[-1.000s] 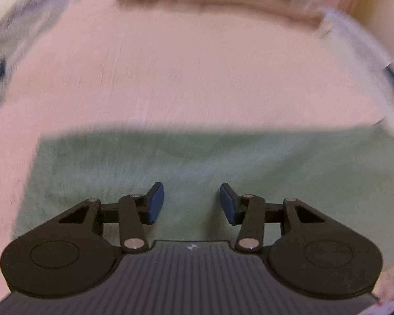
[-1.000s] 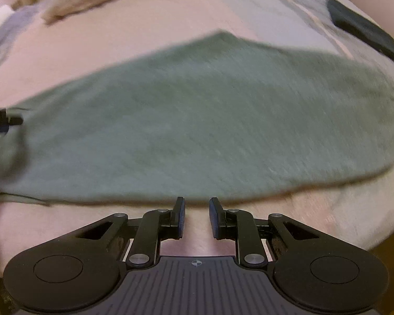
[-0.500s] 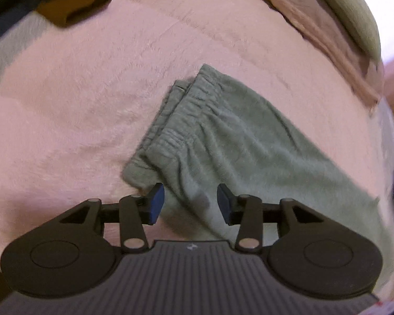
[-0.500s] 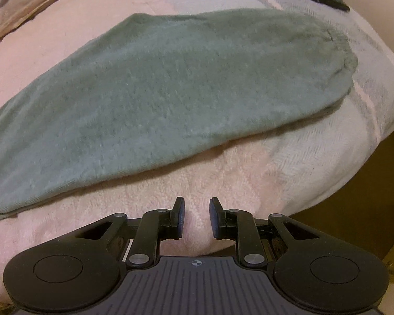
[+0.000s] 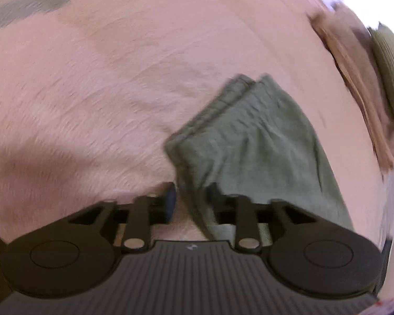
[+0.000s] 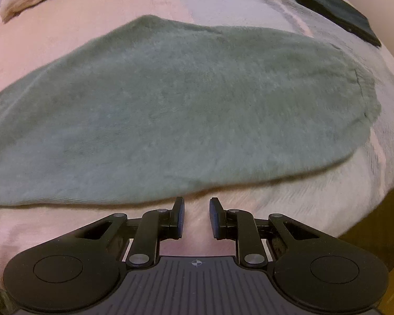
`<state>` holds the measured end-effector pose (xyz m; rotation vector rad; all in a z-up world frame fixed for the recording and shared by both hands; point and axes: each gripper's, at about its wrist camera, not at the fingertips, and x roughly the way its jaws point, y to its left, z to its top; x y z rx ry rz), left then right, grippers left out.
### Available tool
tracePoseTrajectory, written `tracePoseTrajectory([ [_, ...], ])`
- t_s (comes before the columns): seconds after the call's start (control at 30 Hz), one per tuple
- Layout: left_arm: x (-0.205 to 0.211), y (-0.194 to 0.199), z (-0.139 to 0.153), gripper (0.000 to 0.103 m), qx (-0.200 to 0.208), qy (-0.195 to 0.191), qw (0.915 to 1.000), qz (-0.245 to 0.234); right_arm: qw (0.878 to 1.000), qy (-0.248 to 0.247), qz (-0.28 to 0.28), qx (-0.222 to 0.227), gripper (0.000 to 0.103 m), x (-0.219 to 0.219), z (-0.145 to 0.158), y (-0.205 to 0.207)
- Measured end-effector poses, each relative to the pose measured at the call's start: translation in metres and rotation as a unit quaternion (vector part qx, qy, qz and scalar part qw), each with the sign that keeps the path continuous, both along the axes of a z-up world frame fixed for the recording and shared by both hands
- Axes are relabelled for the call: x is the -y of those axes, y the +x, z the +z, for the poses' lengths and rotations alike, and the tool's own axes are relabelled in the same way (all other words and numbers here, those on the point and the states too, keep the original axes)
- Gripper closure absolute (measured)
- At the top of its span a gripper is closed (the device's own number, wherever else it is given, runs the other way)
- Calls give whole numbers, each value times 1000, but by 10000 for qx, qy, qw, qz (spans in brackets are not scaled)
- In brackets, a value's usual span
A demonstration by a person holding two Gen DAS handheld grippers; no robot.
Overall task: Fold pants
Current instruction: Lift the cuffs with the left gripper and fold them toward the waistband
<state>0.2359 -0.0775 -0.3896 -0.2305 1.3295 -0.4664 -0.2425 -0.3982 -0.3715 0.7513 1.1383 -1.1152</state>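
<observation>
Spread over a pink fleece bedspread (image 6: 86, 15) — sage-green knit pants (image 6: 170, 105), flattened leg over leg, long axis running left to right across the bed; gathered waistband end (image 5: 223, 110) at the left, rounded cuff end (image 6: 365, 99) at the right, near the bed's edge; left gripper (image 5: 194, 197) nearest the waistband corner, jaws parted and straddling the cloth's near edge, clamped on nothing yet; right gripper (image 6: 196, 216) just short of the near hem, mid-leg, jaws apart and empty — cuff well off to its right; likely next a waistband pinch, carried rightward along that axis.
</observation>
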Motion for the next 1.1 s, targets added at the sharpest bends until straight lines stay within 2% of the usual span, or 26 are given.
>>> tracePoseTrajectory([
  [0.07, -7, -10, 5, 53, 103, -279, 9994, 161, 9998, -127, 96, 157, 85, 7, 1, -12],
  [0.1, -9, -15, 6, 38, 150, -417, 9989, 143, 9995, -161, 120, 226, 85, 9, -1, -20],
  [0.13, -9, -18, 5, 32, 179, -562, 9982, 89, 9994, -188, 113, 250, 85, 12, -3, -25],
  [0.27, -3, -30, -11, 24, 295, -655, 9974, -37, 9987, -290, -159, 381, 85, 21, -12, -57],
  [0.37, -8, -29, -20, 24, 325, -811, 9958, 280, 9969, -208, -397, 650, 84, 23, -16, -79],
  [0.4, -10, -30, -20, 28, 317, -921, 9945, 385, 9965, -199, -449, 675, 84, 24, -17, -84],
  [0.47, -11, -26, -24, 58, 289, -1071, 9921, 579, 9966, -244, -509, 604, 84, 23, -17, -93],
  [0.5, -11, -23, -24, 81, 215, -1197, 9907, 610, 9964, -270, -535, 605, 84, 22, -16, -97],
  [0.57, -14, -21, -17, 83, 250, -1431, 9878, 561, 9956, -285, -610, 657, 84, 21, -13, -104],
  [0.63, -9, -23, -15, 79, 409, -1136, 9920, 371, 9948, -301, -676, 700, 84, 21, -10, -111],
  [0.67, -9, -22, -21, 78, 314, -1055, 9929, 444, 9947, -310, -699, 692, 84, 20, -10, -113],
  [0.73, -9, -20, -30, 78, 165, -1179, 9907, 660, 9946, -323, -732, 659, 84, 20, -9, -116],
  [0.8, -7, -22, -30, 79, 241, -1190, 9901, 700, 9943, -344, -773, 650, 84, 19, -9, -117],
  [0.93, 11, -35, -9, 92, 974, -836, 9916, 145, 9940, -394, -799, 642, 84, 15, -10, -118],
  [1.03, 30, -44, 12, 93, 1533, -447, 9866, -332, 9945, -521, -732, 543, 84, 13, -8, -119],
  [1.1, 46, -55, 27, 94, 1983, -48, 9773, -739, 9944, -633, -750, 379, 84, 14, -6, -123],
])
